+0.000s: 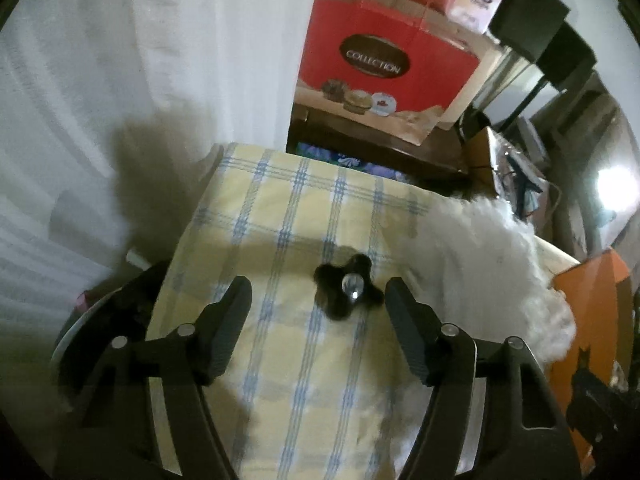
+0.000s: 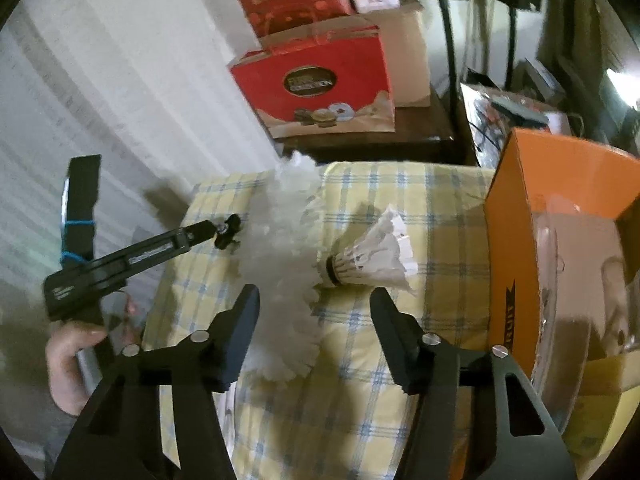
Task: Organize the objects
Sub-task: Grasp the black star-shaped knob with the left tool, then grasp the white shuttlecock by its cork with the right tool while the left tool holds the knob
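A black star-shaped knob (image 1: 347, 286) with a silver bolt lies on the yellow-and-blue checked cloth (image 1: 288, 216), just ahead of and between the fingers of my open left gripper (image 1: 316, 288). A white fluffy feather piece (image 1: 480, 264) lies to its right. In the right wrist view the knob (image 2: 227, 232) sits at the tip of the left gripper (image 2: 208, 227). The feather piece (image 2: 284, 272) and a white shuttlecock (image 2: 372, 258) lie ahead of my open, empty right gripper (image 2: 314, 300).
An open orange box (image 2: 516, 240) holding a clear plastic item stands at the right of the cloth. Behind it, a red gift bag (image 2: 320, 88) and boxes sit on a dark wooden table. White curtain hangs at the left.
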`<state>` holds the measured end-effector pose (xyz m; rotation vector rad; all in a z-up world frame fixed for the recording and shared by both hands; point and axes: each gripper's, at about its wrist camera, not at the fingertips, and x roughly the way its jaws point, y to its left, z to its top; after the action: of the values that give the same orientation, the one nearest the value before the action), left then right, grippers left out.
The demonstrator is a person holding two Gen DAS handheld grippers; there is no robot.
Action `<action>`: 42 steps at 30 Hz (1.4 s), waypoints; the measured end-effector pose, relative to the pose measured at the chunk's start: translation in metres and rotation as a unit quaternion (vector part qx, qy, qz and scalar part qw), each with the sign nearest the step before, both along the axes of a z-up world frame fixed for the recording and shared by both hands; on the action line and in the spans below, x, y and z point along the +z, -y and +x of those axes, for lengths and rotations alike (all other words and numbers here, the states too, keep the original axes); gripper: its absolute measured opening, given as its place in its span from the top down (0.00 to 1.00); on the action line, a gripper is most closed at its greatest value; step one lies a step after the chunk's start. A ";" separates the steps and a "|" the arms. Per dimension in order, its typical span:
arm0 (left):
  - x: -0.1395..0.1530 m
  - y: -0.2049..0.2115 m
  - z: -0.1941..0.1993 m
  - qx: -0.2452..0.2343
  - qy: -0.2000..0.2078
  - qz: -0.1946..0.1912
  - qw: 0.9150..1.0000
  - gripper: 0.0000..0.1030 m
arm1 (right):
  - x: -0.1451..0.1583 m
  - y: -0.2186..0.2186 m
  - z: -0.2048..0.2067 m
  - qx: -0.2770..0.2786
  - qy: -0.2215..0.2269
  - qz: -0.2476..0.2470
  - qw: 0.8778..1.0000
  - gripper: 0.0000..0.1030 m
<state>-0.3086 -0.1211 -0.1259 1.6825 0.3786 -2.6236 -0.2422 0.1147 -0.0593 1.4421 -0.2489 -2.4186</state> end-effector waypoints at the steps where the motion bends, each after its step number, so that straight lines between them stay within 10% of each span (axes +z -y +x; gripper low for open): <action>1: -0.003 -0.001 -0.004 0.001 0.003 0.000 1.000 0.39 | -0.002 -0.002 -0.001 -0.004 0.004 -0.007 1.000 0.44; 16: -0.015 -0.012 -0.017 -0.005 0.002 -0.017 1.000 0.52 | -0.038 -0.021 -0.020 -0.105 0.060 -0.102 0.987 0.61; 23: -0.014 -0.010 -0.015 -0.014 0.003 -0.010 1.000 0.67 | -0.054 -0.018 -0.039 -0.144 0.067 -0.073 0.985 0.54; 37: -0.013 -0.009 -0.001 -0.040 0.002 -0.012 0.999 0.68 | -0.067 0.005 -0.069 -0.090 0.065 -0.021 0.994 0.51; 42: -0.011 -0.006 0.006 -0.041 0.000 0.003 0.999 0.68 | -0.068 0.012 -0.071 -0.072 0.050 0.003 0.996 0.72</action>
<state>-0.3023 -0.1155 -0.1373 1.7378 0.3248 -2.6821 -0.3133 0.1022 -0.1268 1.6014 -0.3811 -2.4627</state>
